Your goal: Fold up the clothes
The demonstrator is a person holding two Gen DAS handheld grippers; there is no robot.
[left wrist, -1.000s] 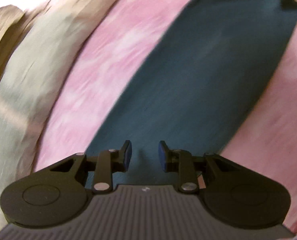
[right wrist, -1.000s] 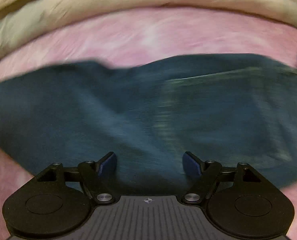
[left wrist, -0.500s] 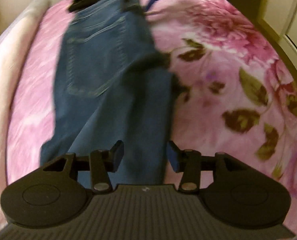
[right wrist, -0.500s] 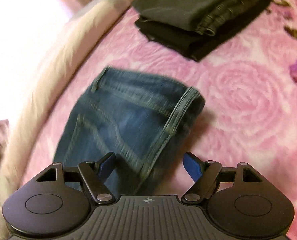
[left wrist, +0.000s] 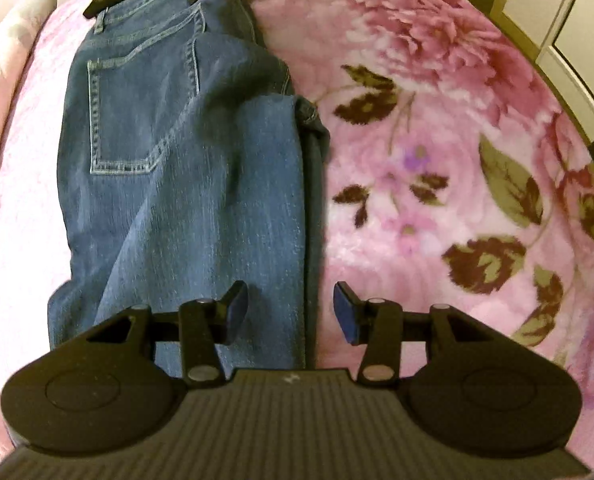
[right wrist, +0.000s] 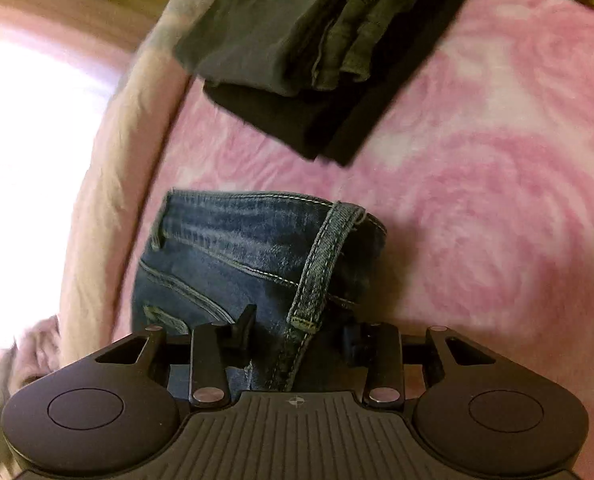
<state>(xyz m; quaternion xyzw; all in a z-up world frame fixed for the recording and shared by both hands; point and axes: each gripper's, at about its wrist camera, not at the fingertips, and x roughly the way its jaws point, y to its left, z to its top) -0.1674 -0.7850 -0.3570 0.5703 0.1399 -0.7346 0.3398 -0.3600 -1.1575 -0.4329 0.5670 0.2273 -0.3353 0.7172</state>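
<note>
A: Where do we stand with the jeans (left wrist: pixel 185 168)?

B: They lie lengthwise on the pink bed (left wrist: pixel 437 220), legs doubled one over the other, waist at the far end near the dark stack (right wrist: pixel 297 52) of folded clothes. Our left gripper (left wrist: pixel 290 307) hangs over the near leg end, jaws apart, nothing pinched, with the leg's right edge between them.

A: And the right gripper (right wrist: pixel 297 336)?

B: Its jaws are closing around the waistband (right wrist: pixel 321 264), which stands up between them. We can't tell yet whether the pads are pressing on it.

A: How do we do this well?

B: We'd say catch every denim layer at the waist, not just the top band. Then the left should grip both hems together, so we can carry one end over to the other evenly, edges lined up.
</note>
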